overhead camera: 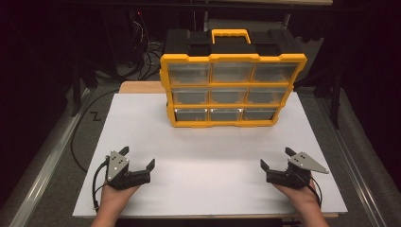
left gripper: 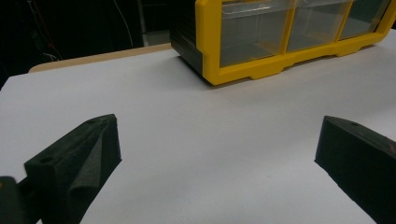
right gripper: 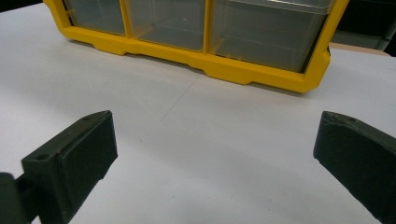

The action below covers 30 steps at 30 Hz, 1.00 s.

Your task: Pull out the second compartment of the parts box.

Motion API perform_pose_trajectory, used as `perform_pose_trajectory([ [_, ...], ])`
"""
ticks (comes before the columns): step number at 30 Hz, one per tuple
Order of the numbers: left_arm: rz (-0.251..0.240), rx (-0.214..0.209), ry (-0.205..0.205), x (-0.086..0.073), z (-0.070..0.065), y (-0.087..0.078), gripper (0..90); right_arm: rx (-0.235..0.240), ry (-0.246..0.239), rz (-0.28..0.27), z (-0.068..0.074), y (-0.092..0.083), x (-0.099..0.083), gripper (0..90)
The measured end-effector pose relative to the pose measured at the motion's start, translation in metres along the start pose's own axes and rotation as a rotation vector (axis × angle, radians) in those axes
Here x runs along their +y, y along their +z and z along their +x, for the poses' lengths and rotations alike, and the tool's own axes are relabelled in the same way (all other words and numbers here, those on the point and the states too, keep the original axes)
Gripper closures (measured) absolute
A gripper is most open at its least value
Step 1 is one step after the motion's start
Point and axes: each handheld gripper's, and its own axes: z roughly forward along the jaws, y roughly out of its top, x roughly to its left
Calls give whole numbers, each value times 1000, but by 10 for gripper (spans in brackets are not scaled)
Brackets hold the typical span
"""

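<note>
In the high view, a yellow and black drawer organizer (overhead camera: pixel 231 90) stands upright at the far middle of the white table (overhead camera: pixel 208 161), with nine clear drawers in three rows. The left gripper (overhead camera: pixel 138 158) and the right gripper (overhead camera: pixel 275 158) rest near the front edge, well apart, both with jaws spread wide.

In the left gripper view, the jaws are apart over bare table; the organizer (left gripper: pixel 261 42) is ahead to the right.

In the right gripper view, the jaws are apart too, and the drawers (right gripper: pixel 187 23) seem empty, though the plastic is cloudy.

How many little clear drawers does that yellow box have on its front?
9, in three rows of three on the yellow organizer box: top row, middle row, bottom row. All nine fronts show in the high view.
</note>
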Motion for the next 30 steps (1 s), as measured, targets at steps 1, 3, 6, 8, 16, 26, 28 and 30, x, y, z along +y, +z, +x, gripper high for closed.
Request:
perform_pose_trajectory([
  [1,0,0,0,0,0,0,7,-3,-1,-1,0,0,0,9],
  [3,-12,-4,-7,1,-1,-2,7,-8,-5,-4,0,-1,0,9],
  [6,-20,-18,1,2,-2,-2,7,-13,-9,-3,1,-2,0,9],
  [8,-21,-18,4,2,-2,-2,7,-16,-10,-4,1,-2,0,9],
  [16,-25,-29,-1,2,-2,-1,7,-21,-11,-6,3,6,4,9],
  [26,-19,-12,-22,2,0,1,3,-38,-40,9,12,21,9,9],
  [28,-18,-11,-22,1,0,1,3,-38,-36,2,13,23,11,9],
  [30,-18,-4,-22,1,-1,1,3,-41,-34,-3,13,25,14,9],
])
